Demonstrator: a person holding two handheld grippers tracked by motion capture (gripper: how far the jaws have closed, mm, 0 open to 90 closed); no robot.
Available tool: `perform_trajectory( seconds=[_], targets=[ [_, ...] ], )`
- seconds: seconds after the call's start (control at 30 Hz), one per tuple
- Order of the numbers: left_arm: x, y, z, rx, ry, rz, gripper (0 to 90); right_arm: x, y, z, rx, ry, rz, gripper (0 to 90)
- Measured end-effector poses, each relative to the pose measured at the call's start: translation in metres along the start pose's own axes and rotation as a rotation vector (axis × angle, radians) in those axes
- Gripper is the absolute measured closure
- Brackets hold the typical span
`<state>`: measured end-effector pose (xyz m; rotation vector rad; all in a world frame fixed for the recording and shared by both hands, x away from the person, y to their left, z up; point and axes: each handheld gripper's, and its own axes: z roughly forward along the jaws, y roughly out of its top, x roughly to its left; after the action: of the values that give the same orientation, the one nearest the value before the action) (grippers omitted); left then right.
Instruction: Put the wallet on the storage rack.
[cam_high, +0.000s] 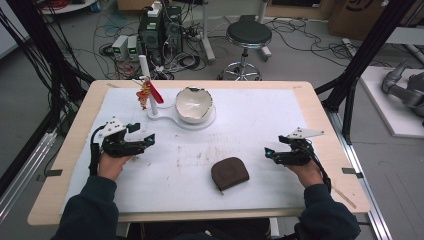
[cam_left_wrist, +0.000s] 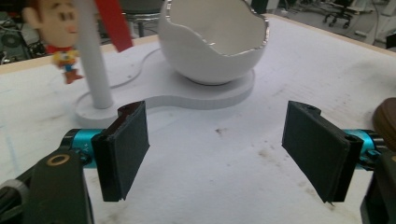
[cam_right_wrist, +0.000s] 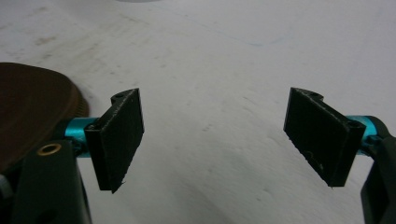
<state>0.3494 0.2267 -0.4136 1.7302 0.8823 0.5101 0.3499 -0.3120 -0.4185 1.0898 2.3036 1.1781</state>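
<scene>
high view: the brown pouch (cam_high: 229, 173) lies flat on the white mat (cam_high: 260, 120), toward the near edge, between the two hands and closer to the right one. the right gripper (cam_high: 270, 154) rests low over the mat just right of the pouch, apart from it, pointing left toward it. its jaws stand wide apart with nothing between them. in the right gripper view the pouch (cam_right_wrist: 32, 112) sits to the left, outside the left jaw and close beside it, and bare mat lies in the gap. the left gripper (cam_high: 148, 140) sits at the mat's left side, well apart from the pouch, its jaws also spread wide and empty. in the left gripper view a white eggshell bowl (cam_left_wrist: 212, 42) stands ahead on a white base (cam_left_wrist: 187, 98), with a white post (cam_left_wrist: 91, 56) and a small figure (cam_left_wrist: 60, 37) beside it. the pouch's edge (cam_left_wrist: 386, 121) shows at the far right.
</scene>
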Motion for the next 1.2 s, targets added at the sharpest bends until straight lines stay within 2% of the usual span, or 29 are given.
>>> perform_trajectory(
  seconds=[0.07,0.17,0.33,0.47,0.53,0.6,0.67,0.77,0.9,0.97,1.0,1.07,1.2],
  targets=[
    [-0.007,0.001,0.004,0.005,-0.011,0.010,22.7,0.005,0.002,0.004,0.004,0.051,-0.007,20.3],
    [-0.012,0.001,0.009,0.012,-0.028,0.013,22.7,0.017,0.004,0.015,0.037,0.126,-0.042,20.4],
    [-0.018,0.001,0.020,0.025,-0.056,0.003,22.7,0.038,0.008,0.036,0.092,0.288,-0.075,20.5],
    [-0.026,0.002,0.028,0.045,-0.081,0.018,22.7,0.051,0.010,0.046,0.126,0.364,-0.088,20.7],
    [-0.031,0.002,0.031,0.055,-0.095,0.025,22.7,0.054,0.009,0.050,0.152,0.374,-0.088,20.9],
    [-0.036,0.002,0.034,0.064,-0.110,0.029,22.7,0.053,0.009,0.050,0.160,0.389,-0.064,23.5],
    [-0.040,0.002,0.036,0.071,-0.122,0.029,22.7,0.052,0.008,0.050,0.168,0.416,-0.044,28.0],
    [-0.045,0.003,0.040,0.076,-0.141,0.028,22.7,0.050,0.008,0.049,0.172,0.458,-0.020,28.1],
    [-0.052,0.001,0.046,0.099,-0.179,0.028,22.7,0.053,0.007,0.054,0.202,0.503,-0.028,34.6],
    [-0.055,0.001,0.049,0.117,-0.207,0.020,22.7,0.056,0.009,0.052,0.198,0.489,-0.070,37.5],
    [-0.057,0.000,0.051,0.124,-0.224,0.013,22.7,0.059,0.010,0.052,0.189,0.469,-0.107,37.9],
    [-0.062,-0.001,0.056,0.145,-0.281,-0.012,22.7,0.063,0.011,0.050,0.176,0.446,-0.161,38.4],
    [-0.082,-0.003,0.072,0.211,-0.389,-0.007,23.9,0.072,0.015,0.046,0.142,0.406,-0.278,39.0]
  ],
)
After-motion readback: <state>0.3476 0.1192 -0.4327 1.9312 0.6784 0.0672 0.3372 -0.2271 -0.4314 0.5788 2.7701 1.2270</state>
